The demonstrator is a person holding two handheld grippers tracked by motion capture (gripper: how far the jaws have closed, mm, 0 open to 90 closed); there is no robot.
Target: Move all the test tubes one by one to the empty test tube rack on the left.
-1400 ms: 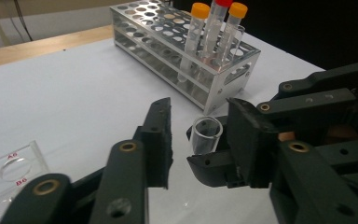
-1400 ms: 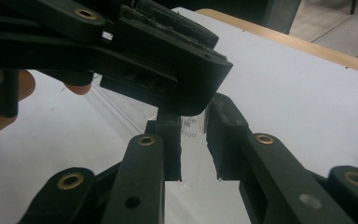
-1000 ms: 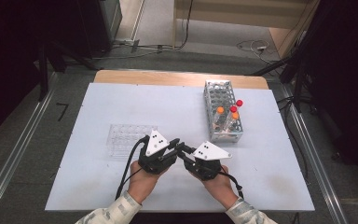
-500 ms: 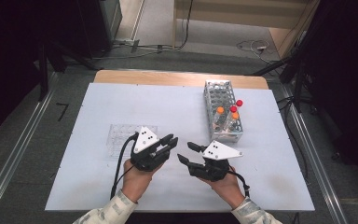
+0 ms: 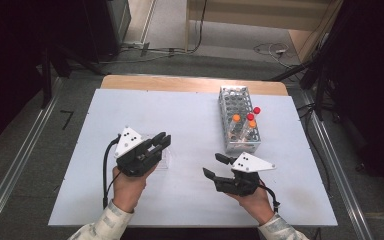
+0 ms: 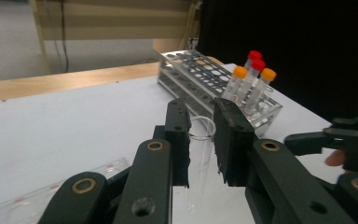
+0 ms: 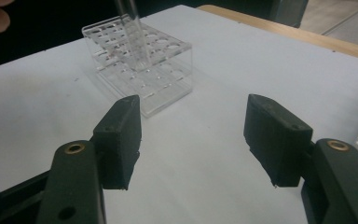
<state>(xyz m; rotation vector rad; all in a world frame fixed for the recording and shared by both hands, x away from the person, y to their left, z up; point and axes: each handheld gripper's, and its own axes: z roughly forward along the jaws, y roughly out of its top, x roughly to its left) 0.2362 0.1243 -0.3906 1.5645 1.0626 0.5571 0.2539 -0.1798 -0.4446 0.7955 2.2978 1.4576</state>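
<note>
My left gripper [image 5: 161,140] is shut on a clear uncapped test tube [image 6: 199,154], which stands roughly upright between the jaws. It hovers over a clear acrylic rack [image 7: 144,70], whose edge peeks out beside the hand [image 5: 164,161]. In the right gripper view the tube's [image 7: 133,28] rounded tip hangs just above the rack's holes. My right gripper [image 5: 215,165] stands open and empty over bare table, to the right of the left one [image 6: 200,112]. Its jaws [image 7: 193,126] are wide apart and point toward the acrylic rack.
A metal wire rack [image 5: 237,120] stands at the back right. It holds two orange-capped tubes [image 5: 236,119] and two red-capped tubes [image 5: 256,110] at its near end. The white table top [image 5: 190,115] spreads between the two racks.
The two hands have drawn apart. The left gripper has carried the tube left, over the acrylic rack. The right gripper has moved right and toward the person, its jaws now open.
</note>
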